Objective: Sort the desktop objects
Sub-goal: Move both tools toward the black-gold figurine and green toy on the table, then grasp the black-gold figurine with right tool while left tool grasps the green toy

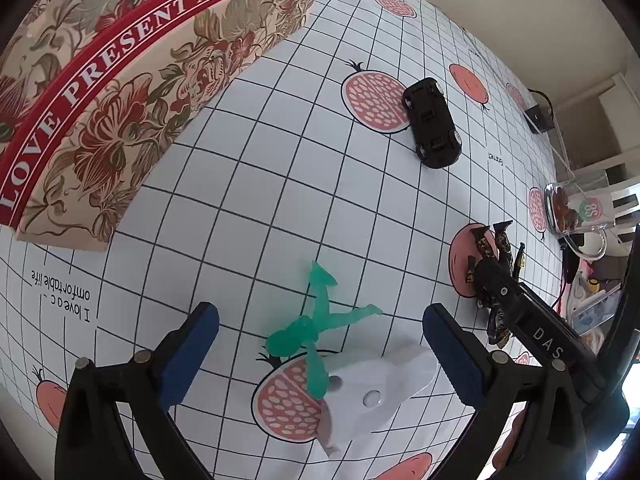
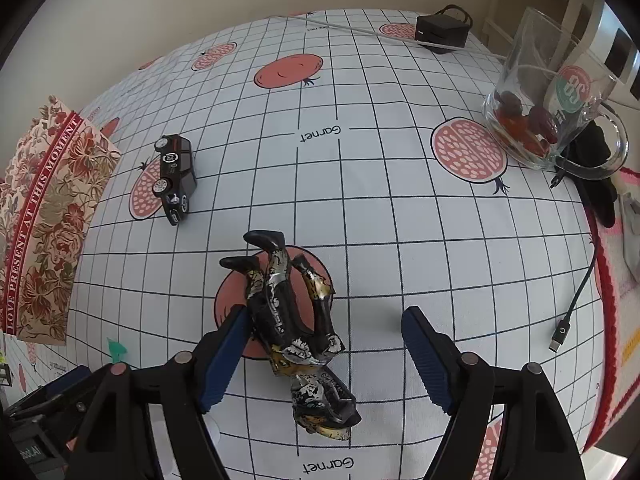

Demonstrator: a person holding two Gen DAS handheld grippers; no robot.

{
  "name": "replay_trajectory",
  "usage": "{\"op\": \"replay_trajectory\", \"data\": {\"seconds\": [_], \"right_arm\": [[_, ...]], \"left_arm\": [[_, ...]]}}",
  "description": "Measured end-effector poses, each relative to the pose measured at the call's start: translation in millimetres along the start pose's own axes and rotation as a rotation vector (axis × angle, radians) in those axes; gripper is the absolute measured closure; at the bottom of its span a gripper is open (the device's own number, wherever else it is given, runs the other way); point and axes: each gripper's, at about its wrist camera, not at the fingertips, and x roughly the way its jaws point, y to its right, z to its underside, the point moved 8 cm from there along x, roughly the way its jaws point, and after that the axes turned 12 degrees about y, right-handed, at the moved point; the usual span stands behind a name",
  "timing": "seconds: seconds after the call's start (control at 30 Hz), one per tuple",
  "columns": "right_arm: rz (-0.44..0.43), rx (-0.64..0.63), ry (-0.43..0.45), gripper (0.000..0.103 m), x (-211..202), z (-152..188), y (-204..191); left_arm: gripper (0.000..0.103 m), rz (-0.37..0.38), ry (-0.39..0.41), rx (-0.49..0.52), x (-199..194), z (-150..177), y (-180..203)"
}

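A green translucent figurine lies on the checked tablecloth with its white base toward the camera. My left gripper hangs over it, open, with the figurine between the blue pads and neither pad touching. A black and gold figurine lies on its side over a pink print. The right gripper straddles it, open; its left pad is right at the figure's side and the right pad stands well apart. The same figurine and right gripper body show at the right of the left wrist view.
A black toy car lies on its side at the left, the floral gift box beyond it. A glass mug holding red pieces stands at the back right, near a black glove, a USB cable and a black charger.
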Motion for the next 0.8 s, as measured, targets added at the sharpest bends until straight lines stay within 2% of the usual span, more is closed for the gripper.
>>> {"op": "replay_trajectory", "data": {"seconds": [0.17, 0.23, 0.37, 0.53, 0.63, 0.73, 0.8], "right_arm": [[0.001, -0.003, -0.002, 0.029, -0.6, -4.0, -5.1], [-0.005, -0.001, -0.003, 0.030, -1.1, -4.7, -6.6], [-0.001, 0.003, -0.002, 0.030, -3.3, 0.5, -5.7], [0.000, 0.021, -0.009, 0.030, -4.0, 0.7, -4.0], [-0.001, 0.018, -0.009, 0.030, -3.7, 1.2, -3.3], [0.000, 0.018, -0.010, 0.030, -4.0, 1.3, -3.7], [0.004, 0.018, -0.008, 0.030, -3.9, 0.8, -4.5]], "left_arm": [[0.009, -0.039, 0.003, 0.065, 2.7, 1.2, 4.3], [0.017, -0.069, 0.008, 0.100, 5.3, -0.4, 6.5], [0.025, -0.106, 0.014, 0.191, 9.9, -0.3, 14.4], [0.049, -0.159, 0.039, 0.269, 9.8, -3.4, 18.3], [0.055, -0.186, 0.052, 0.314, 10.8, -3.7, 21.0], [0.069, -0.175, 0.062, 0.326, 10.4, -5.2, 25.5], [0.074, -0.172, 0.067, 0.328, 10.4, -6.8, 27.0]]}}
